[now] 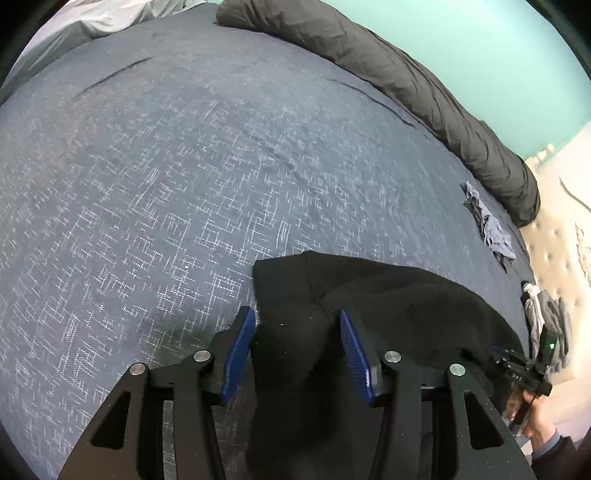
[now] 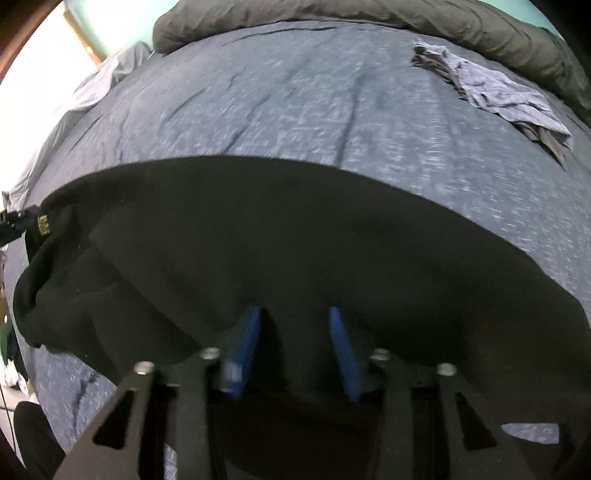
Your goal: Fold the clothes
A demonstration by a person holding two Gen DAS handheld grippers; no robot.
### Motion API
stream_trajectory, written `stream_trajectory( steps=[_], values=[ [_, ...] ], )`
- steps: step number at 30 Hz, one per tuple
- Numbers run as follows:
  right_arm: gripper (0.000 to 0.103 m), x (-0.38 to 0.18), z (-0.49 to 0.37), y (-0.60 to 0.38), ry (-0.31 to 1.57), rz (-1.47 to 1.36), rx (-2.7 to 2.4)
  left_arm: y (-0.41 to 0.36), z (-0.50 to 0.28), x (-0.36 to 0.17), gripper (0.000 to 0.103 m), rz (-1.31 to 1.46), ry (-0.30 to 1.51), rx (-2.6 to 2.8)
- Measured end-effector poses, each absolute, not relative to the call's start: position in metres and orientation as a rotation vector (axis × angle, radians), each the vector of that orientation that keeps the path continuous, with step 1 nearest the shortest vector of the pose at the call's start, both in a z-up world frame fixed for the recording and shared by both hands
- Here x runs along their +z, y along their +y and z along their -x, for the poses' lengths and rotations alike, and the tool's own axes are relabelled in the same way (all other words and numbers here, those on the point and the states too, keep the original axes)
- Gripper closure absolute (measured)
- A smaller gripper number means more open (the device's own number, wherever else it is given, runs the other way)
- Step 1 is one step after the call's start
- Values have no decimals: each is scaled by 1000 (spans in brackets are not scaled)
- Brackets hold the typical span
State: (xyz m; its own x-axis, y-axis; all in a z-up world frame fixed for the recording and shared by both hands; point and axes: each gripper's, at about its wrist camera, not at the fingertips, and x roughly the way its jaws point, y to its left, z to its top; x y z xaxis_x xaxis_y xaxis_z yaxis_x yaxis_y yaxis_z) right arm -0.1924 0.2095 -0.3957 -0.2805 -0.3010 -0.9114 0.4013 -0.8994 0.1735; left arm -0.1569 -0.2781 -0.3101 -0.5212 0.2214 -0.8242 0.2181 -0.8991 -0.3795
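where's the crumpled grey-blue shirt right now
The crumpled grey-blue shirt lies upper right in the right wrist view, on the bedspread beside the rolled dark duvet.

A dark blue woven bedspread flecked with white dashes (image 1: 184, 177) covers the bed. Along its far edge lies a long roll of crumpled dark grey duvet (image 1: 424, 85), against a pale turquoise wall (image 1: 498, 55). Beside the bed stands a cream button-tufted upholstered panel (image 1: 554, 240).
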Motion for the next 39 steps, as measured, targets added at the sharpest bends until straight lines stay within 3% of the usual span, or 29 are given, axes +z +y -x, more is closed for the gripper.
stream_trajectory(
  steps=[3, 5, 21, 25, 27, 28, 30, 31, 36, 37, 38, 39],
  values=[
    [97, -393, 183, 213, 144, -1534, -2206, -268, 154, -305, 57, 1532, -575, 2655],
    [103, -391, 178, 216, 156, -1527, -2203, -268, 150, -301, 85, 1521, -565, 2650],
    [103, -389, 130, 248, 241, -1510, -2172, -253, 112, -286, 95, 1527, -526, 2575],
    [103, -365, 133, 258, 123, -1392, -2243, -247, 101, -292, 95, 1563, -466, 2556],
    [100, -363, 139, 251, 125, -1395, -2246, -249, 101, -297, 95, 1566, -502, 2554],
    [93, -362, 140, 244, 142, -1392, -2249, -250, 101, -300, 95, 1568, -521, 2553],
    [68, -361, 141, 231, 164, -1375, -2251, -247, 102, -300, 95, 1570, -518, 2550],
    [51, -362, 144, 224, 152, -1367, -2245, -246, 102, -299, 95, 1568, -512, 2551],
    [48, -388, 161, 192, 239, -1393, -2229, -242, 104, -293, 95, 1557, -477, 2563],
    [60, -392, 163, 187, 258, -1399, -2241, -243, 104, -293, 95, 1557, -475, 2563],
    [82, -396, 165, 183, 277, -1404, -2254, -243, 104, -293, 95, 1557, -473, 2564],
    [86, -397, 164, 184, 280, -1398, -2266, -244, 104, -292, 95, 1556, -468, 2566]
  ],
)
